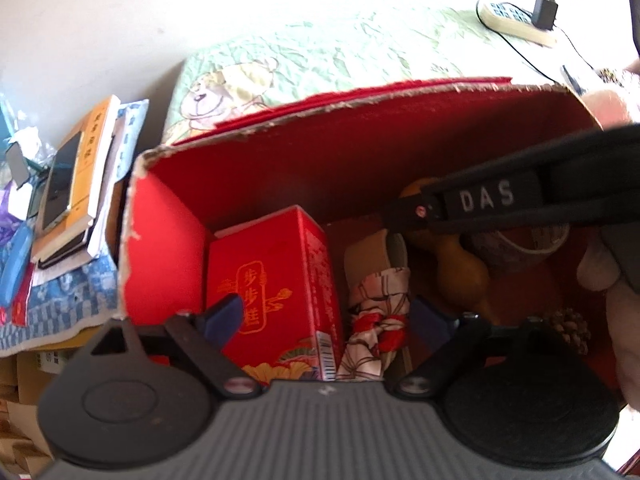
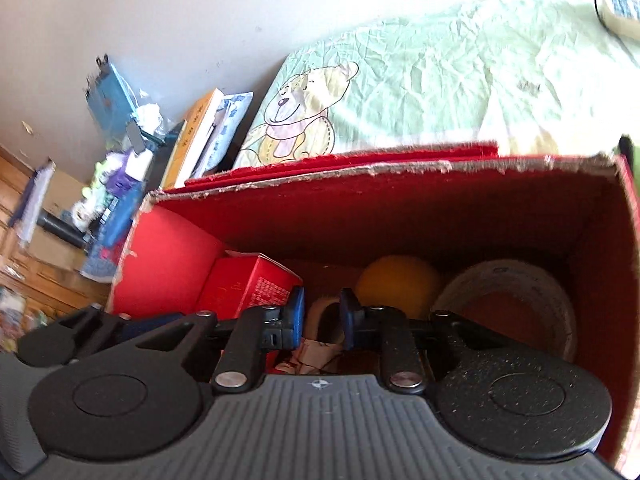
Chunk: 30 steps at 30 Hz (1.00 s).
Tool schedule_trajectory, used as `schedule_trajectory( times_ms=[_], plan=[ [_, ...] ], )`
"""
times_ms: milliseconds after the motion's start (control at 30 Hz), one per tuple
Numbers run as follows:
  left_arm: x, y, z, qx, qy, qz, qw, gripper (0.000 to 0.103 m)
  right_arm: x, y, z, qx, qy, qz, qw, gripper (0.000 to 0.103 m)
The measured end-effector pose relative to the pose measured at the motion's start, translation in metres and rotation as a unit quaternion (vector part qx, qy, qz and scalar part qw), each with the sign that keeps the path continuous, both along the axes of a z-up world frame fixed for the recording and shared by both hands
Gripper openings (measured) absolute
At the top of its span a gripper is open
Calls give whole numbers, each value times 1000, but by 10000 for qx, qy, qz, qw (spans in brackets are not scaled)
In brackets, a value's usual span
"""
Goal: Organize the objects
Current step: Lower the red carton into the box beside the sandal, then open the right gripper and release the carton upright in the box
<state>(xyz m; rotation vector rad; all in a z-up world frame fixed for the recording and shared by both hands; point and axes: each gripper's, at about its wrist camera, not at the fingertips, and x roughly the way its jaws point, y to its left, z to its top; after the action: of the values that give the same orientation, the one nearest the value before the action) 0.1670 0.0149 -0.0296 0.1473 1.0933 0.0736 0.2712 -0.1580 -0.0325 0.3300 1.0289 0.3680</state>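
Observation:
An open red cardboard box (image 1: pixel 164 248) holds several things. A red carton with gold characters (image 1: pixel 272 280) stands at its left, with a white-and-red patterned cloth (image 1: pixel 380 312) and a beige roll (image 1: pixel 372 256) beside it. Further right are a yellow-brown gourd (image 1: pixel 460 268), a pale round bowl (image 2: pixel 508 308) and a pine cone (image 1: pixel 570 328). My left gripper (image 1: pixel 326 318) hangs wide open over the carton and cloth, touching neither. My right gripper (image 2: pixel 322 316) is over the box's middle with its blue pads a narrow gap apart, nothing pressed between them. Its black bar marked DAS (image 1: pixel 486 200) crosses the left wrist view.
The box sits on a pale green bed sheet with a bear print (image 2: pixel 400 80). A power strip with a black charger (image 1: pixel 520 16) lies at the far right of the bed. Books and a phone (image 1: pixel 76 184) are stacked left of the box. A hand (image 1: pixel 624 320) shows at the right edge.

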Motion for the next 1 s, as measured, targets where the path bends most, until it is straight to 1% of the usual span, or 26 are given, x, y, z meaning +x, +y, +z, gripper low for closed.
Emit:
schedule_trajectory(
  times_ms=[200, 300, 400, 567, 767, 933, 1000],
  plan=[
    [-7, 2, 7, 29, -156, 303, 9994, 93, -17, -2, 9, -550, -44, -112, 9984, 27],
    [-12, 1, 9, 0, -208, 406, 9990, 94, -30, -4, 12, -851, -144, -269, 9959, 33],
    [-18, -3, 10, 34, -268, 487, 9984, 94, -41, -10, 14, -869, -200, -386, 9953, 34],
    [-27, -13, 12, 297, -396, 600, 9970, 96, -56, -15, 16, -966, -243, -347, 9944, 34],
    [-35, -21, 14, 372, -431, 698, 9959, 97, -70, -16, 15, -982, -298, -297, 9943, 34],
    [-40, -25, 10, 402, -364, 828, 9951, 97, -79, -19, 12, -955, -359, -343, 9942, 36],
    [-41, -25, 8, 411, -344, 889, 9946, 97, -82, -17, 12, -989, -451, -305, 9936, 36]
  ],
)
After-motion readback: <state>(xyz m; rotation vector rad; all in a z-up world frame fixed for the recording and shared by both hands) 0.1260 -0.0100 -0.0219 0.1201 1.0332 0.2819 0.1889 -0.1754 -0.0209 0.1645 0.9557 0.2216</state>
